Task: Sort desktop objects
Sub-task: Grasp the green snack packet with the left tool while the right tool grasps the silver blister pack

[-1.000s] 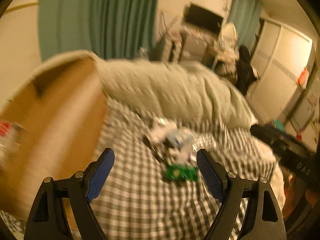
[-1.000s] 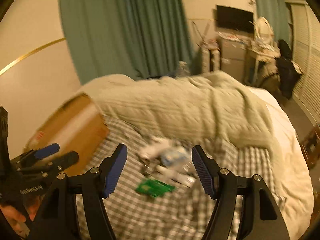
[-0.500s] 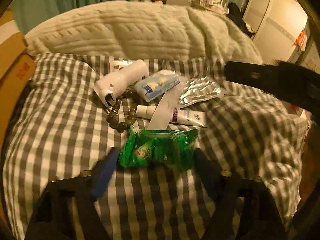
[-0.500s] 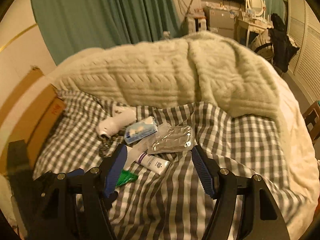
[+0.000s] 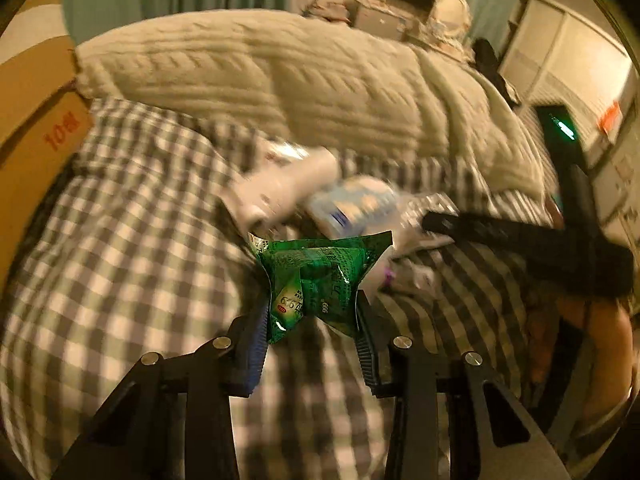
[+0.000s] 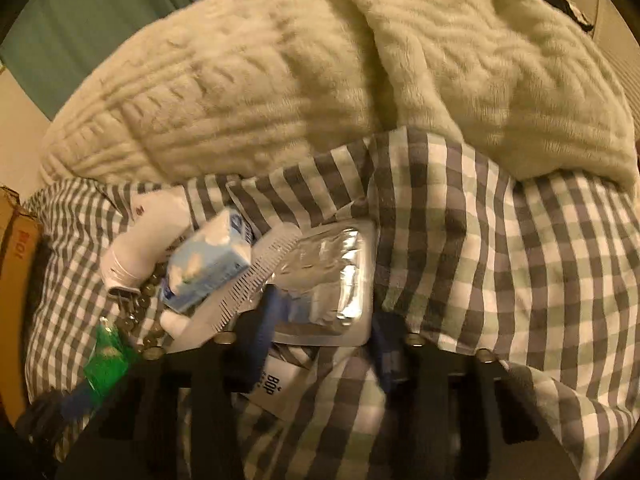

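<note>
Bed: checked sheet (image 6: pixel 520 260) with a fluffy cream blanket (image 6: pixel 320 72) bunched behind, green curtain far back.
Green packet (image 5: pixel 320 280): pinched between the left tongs (image 5: pixel 310 320), crumpled, looks lifted just off the sheet.
Left tongs: closed tight on the packet.
Foil pill sheet (image 6: pixel 332 276): lies flat between the right tongs (image 6: pixel 320 344).
Right tongs: part open around the pill sheet; I cannot tell if the pads touch it.
Pile: white bottle (image 6: pixel 148 236), blue tissue pack (image 6: pixel 208 264), clear comb (image 6: pixel 248 280), beads (image 6: pixel 140 308), white tube (image 6: pixel 280 388), all touching.
Box: brown cardboard box (image 5: pixel 36 120) at the left edge.
Progress: just starting; most things are not sorted.
</note>
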